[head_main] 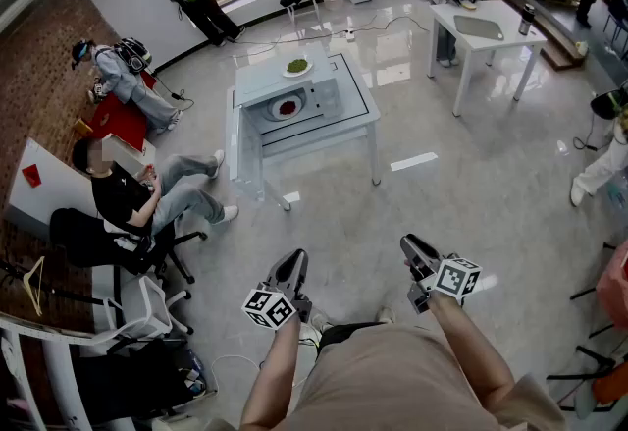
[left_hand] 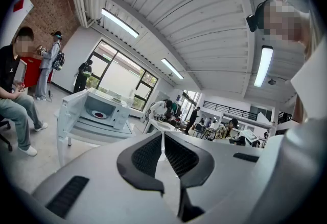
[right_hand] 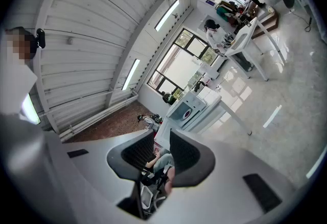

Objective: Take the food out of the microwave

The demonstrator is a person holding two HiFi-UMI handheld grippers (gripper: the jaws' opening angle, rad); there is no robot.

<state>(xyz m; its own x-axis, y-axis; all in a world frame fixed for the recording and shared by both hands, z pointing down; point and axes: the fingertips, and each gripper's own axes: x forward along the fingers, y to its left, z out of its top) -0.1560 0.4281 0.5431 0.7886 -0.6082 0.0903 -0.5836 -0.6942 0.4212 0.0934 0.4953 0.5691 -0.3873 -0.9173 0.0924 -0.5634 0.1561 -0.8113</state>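
No legible text, brand, number or sign shows in any view; the microwave (head_main: 329, 97), upper centre, bears no readable label.

White table (head_main: 365, 111), open microwave (head_main: 267, 81) on top

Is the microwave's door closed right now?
No, the microwave has its door swung open, showing a plate of red food inside.

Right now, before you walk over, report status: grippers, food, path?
Left gripper shut, right gripper slightly open, both empty. Food plate inside microwave, door open, across the room. No obstacle on the floor between.
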